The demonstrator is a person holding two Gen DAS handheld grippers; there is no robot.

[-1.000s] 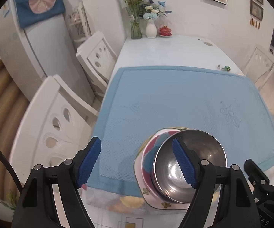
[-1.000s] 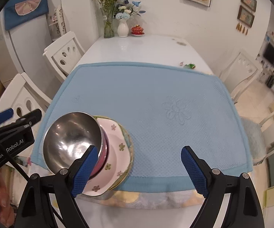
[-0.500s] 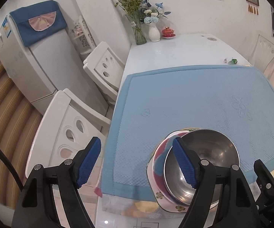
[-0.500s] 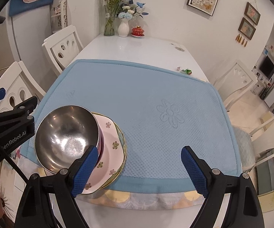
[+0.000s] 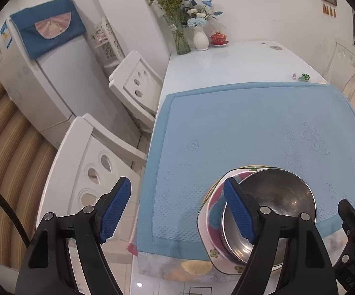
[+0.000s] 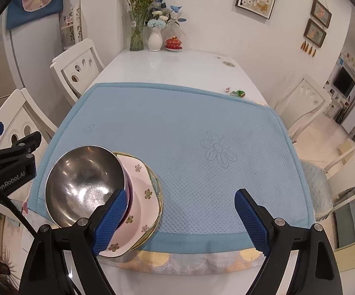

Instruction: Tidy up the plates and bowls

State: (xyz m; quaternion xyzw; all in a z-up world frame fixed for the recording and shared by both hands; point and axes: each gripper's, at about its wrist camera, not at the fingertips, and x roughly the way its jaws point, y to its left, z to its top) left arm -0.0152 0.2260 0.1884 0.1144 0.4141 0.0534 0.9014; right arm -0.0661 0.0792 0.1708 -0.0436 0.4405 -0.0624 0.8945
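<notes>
A steel bowl [image 5: 278,201] [image 6: 84,184] sits nested in a pink bowl [image 5: 213,211] on a stack of flowered plates [image 6: 143,196] at the near left edge of the blue mat [image 6: 177,132]. My left gripper [image 5: 177,211] is open and empty, raised above the mat's near left corner, its right finger in front of the stack. My right gripper [image 6: 180,218] is open and empty, raised to the right of the stack, its left finger in front of the plates.
The white table [image 6: 167,66] carries flower vases [image 6: 154,36] and a red lidded cup [image 6: 173,43] at the far end, and a small green item [image 6: 239,93] by the mat's far right corner. White chairs [image 5: 138,86] stand on both sides. A fridge [image 5: 37,73] stands left.
Both grippers have drawn back and up from the stack. The left view has swung left. The stack has not moved.
</notes>
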